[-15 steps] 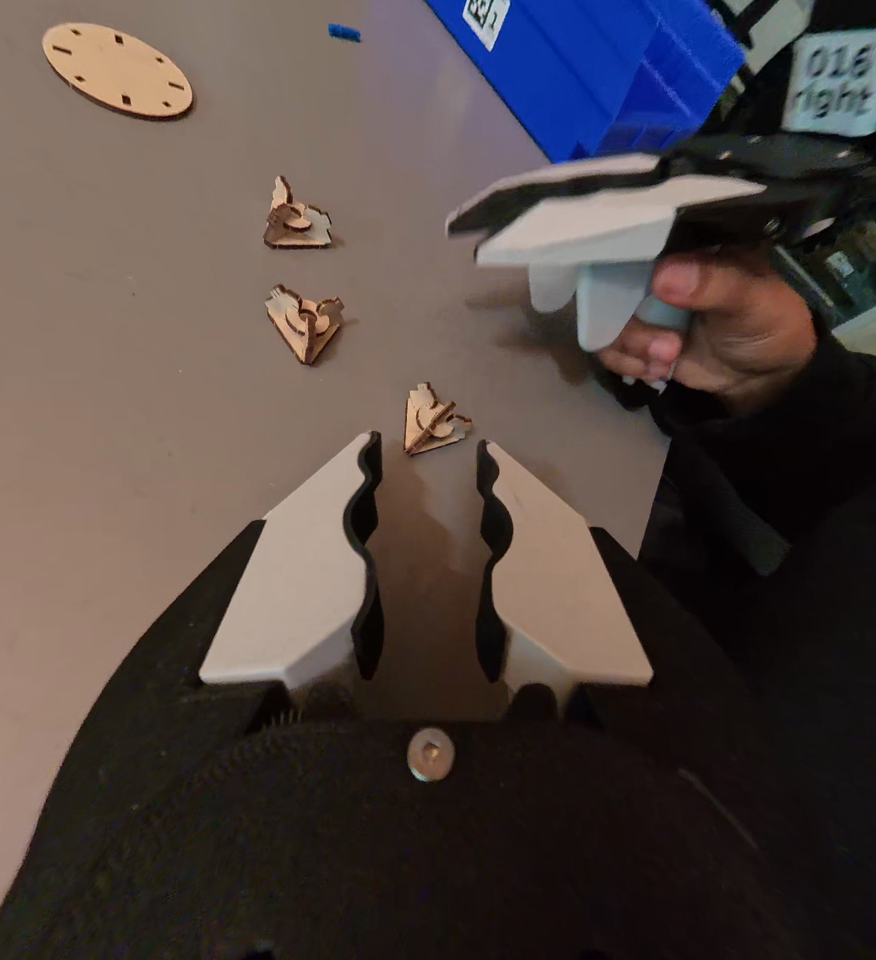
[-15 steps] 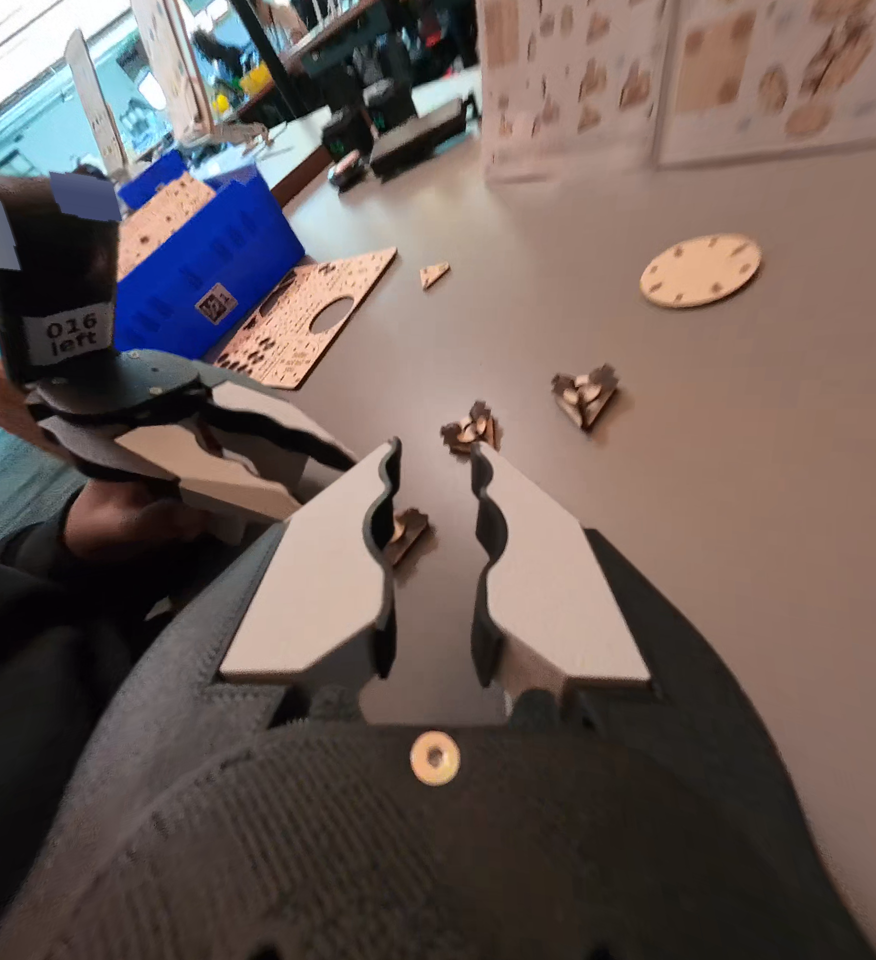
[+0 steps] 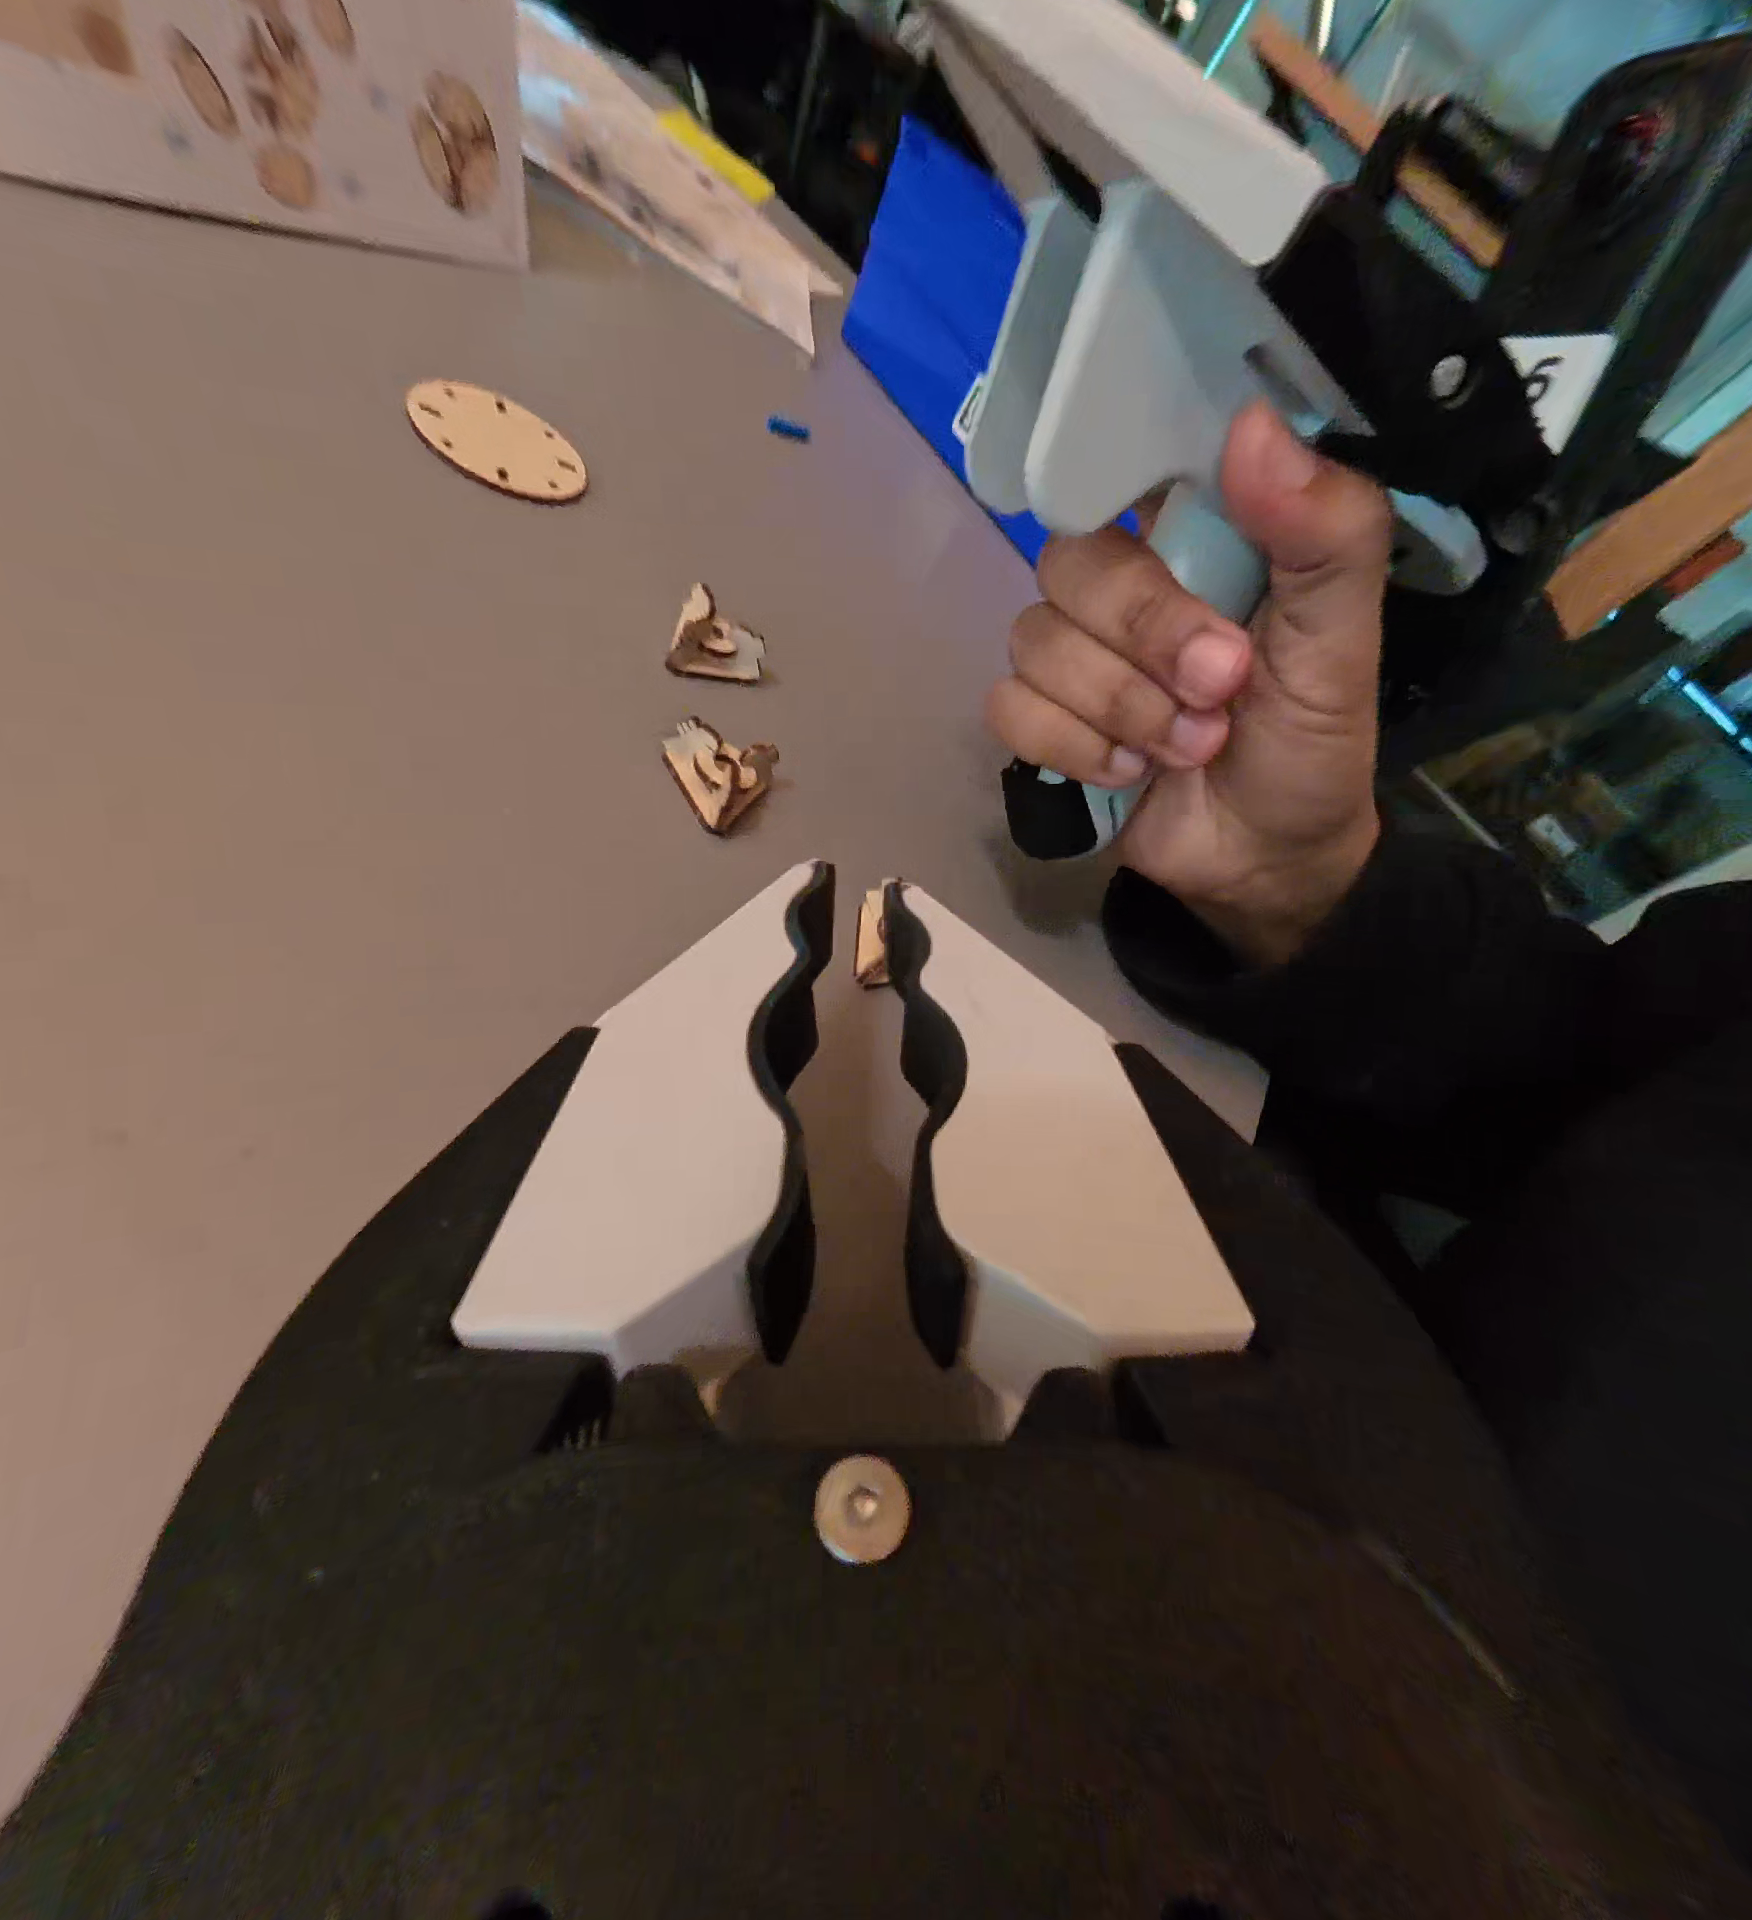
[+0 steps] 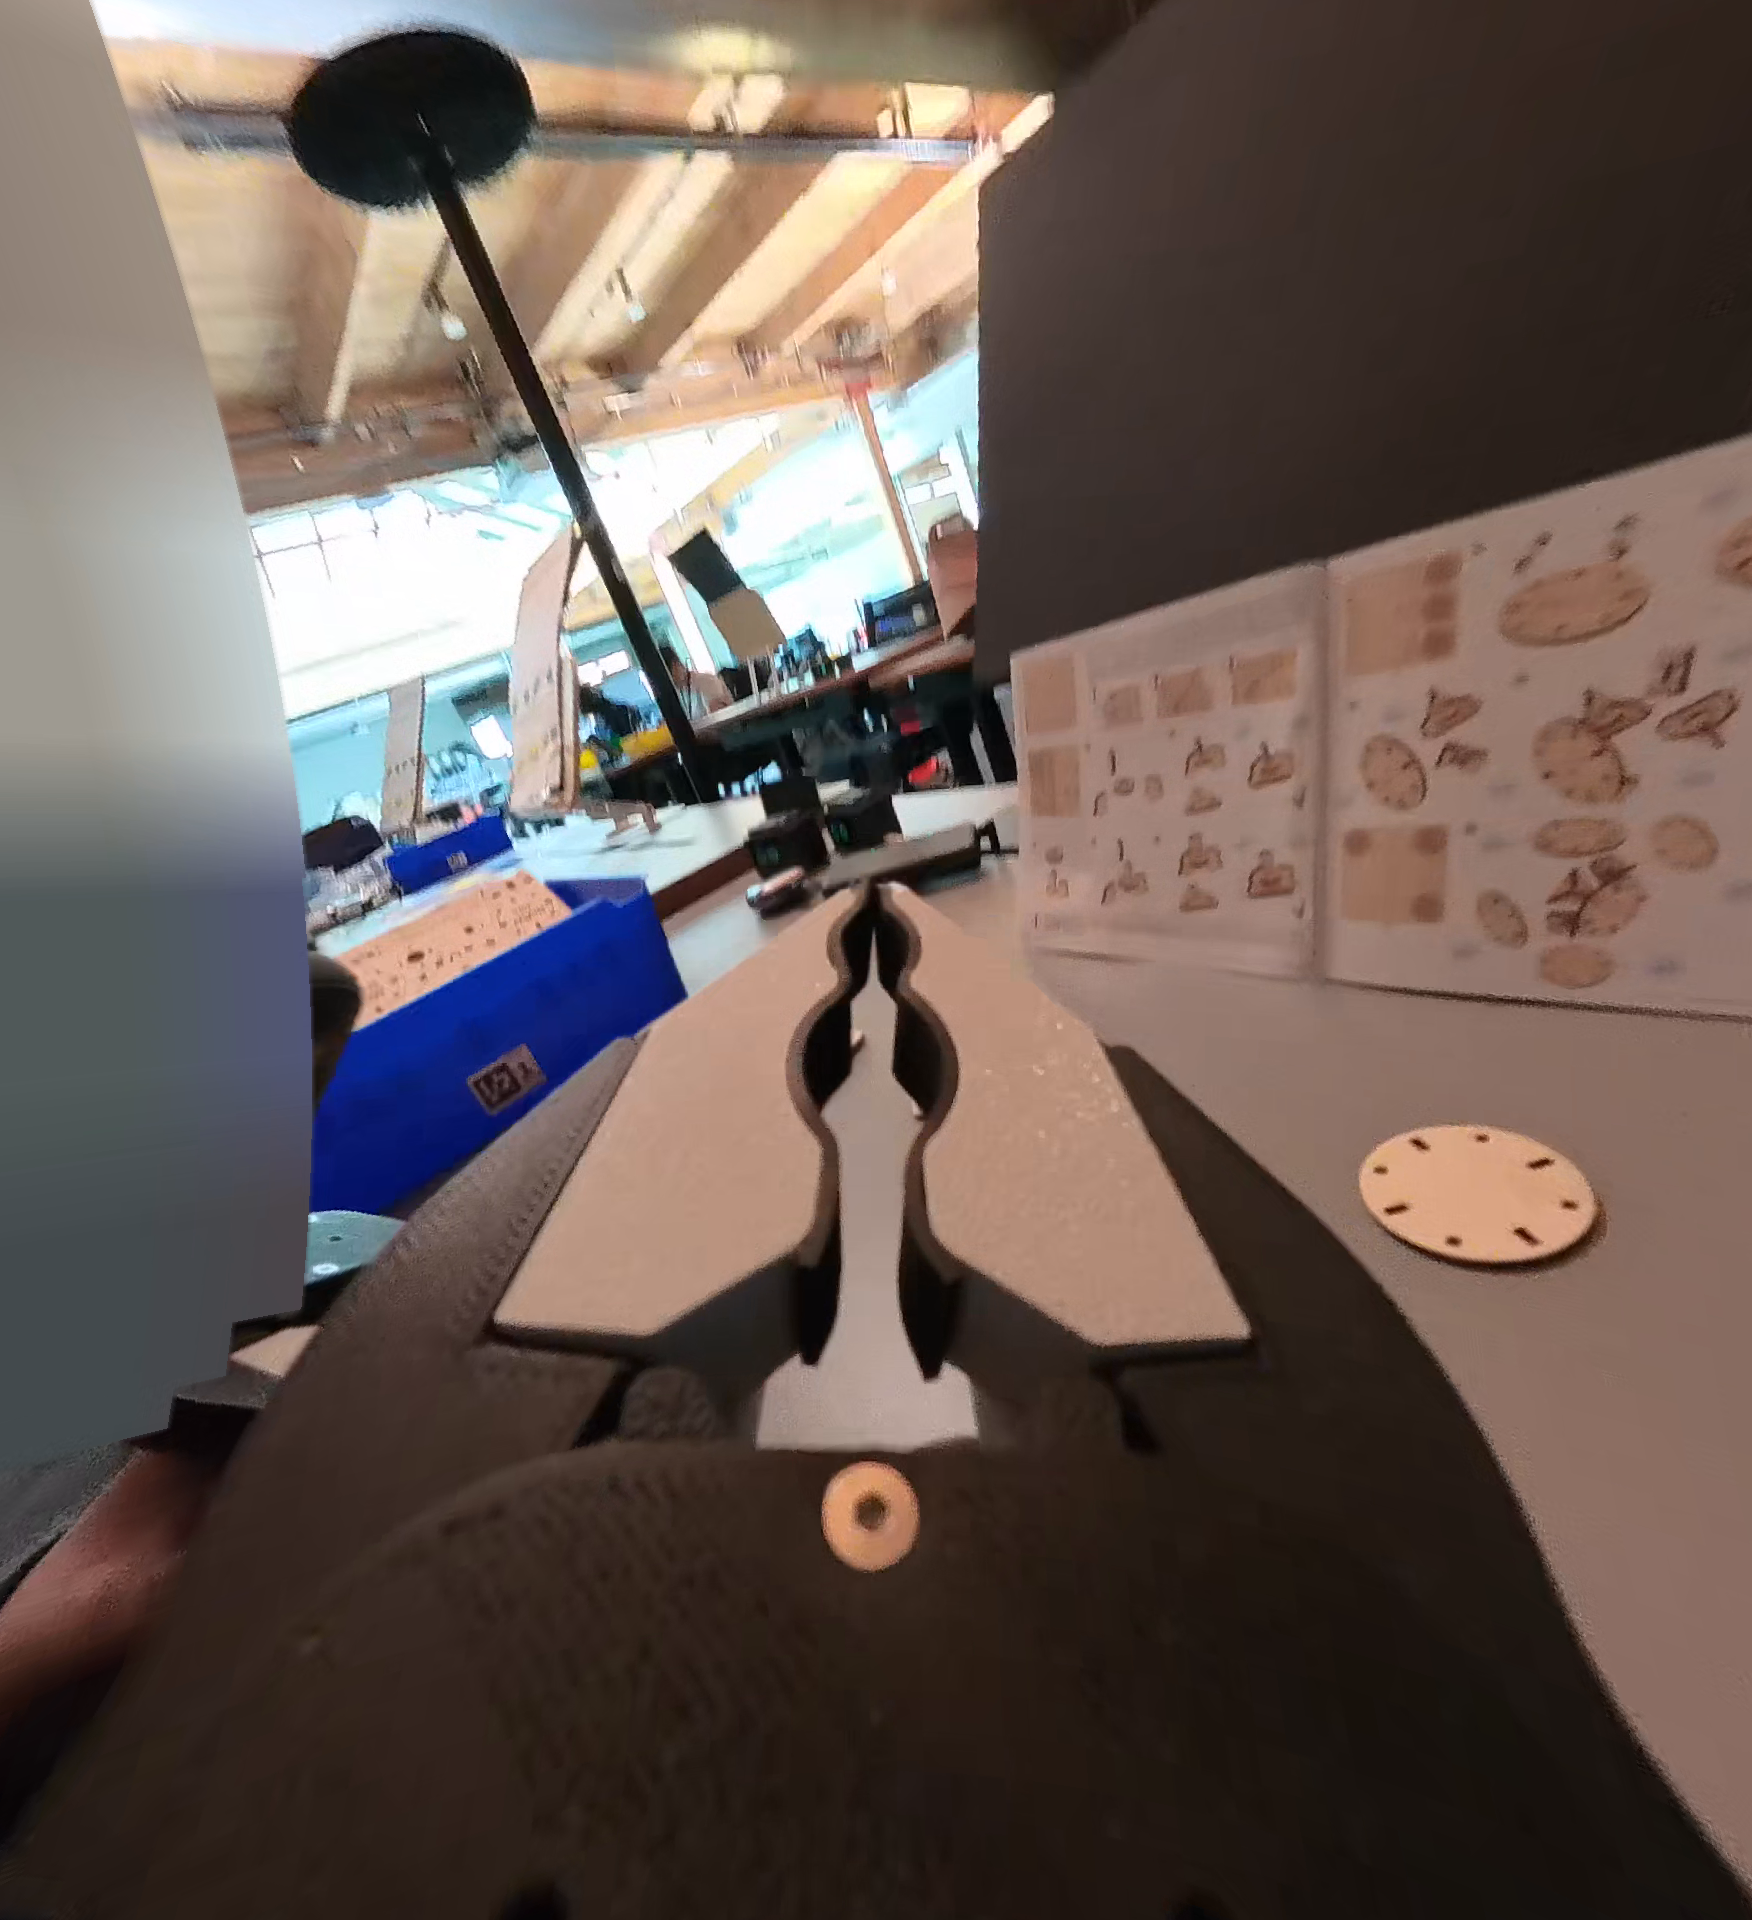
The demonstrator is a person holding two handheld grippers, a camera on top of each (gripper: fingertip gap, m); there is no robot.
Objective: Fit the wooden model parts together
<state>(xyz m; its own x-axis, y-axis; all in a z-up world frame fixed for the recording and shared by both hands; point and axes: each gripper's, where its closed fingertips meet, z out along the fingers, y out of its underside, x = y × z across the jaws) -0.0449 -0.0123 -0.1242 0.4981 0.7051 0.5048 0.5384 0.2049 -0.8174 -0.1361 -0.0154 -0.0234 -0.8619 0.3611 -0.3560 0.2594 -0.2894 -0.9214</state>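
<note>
- Left wrist view: left gripper [image 3: 858, 899] low over the grey table [image 3: 228, 831], jaws narrowed but a slit remains at the tips.
- A small wooden piece [image 3: 870, 935] lies on the table just beyond the tips, partly behind the right-hand fingertip [image 3: 898, 914]; the other pad stands clear of it, so no pinch.
- Two more small wooden assemblies, one [image 3: 718, 781] near ahead, one [image 3: 711, 644] past it, in a line running away from the tips.
- Slotted wooden disc [image 3: 496, 444] further off to the left; tiny blue bit [image 3: 789, 429] beside it, near the blue bin [image 3: 934, 343].
- A hand [image 3: 1215, 675] holds the right gripper's grey handle up at right, well above the table; its tips are out of frame here.
- Right wrist view: right gripper [image 4: 874, 902] lifted and pointing toward the back of the room, pads pressed together at the tips, nothing between them.
- Wooden disc [image 4: 1478, 1195] lies on the table to its right.
- Open printed sheets [image 4: 1423, 790] stand at the back right; blue bin [image 4: 498, 1029] with a perforated wooden sheet [image 4: 456, 935] sits left.
</note>
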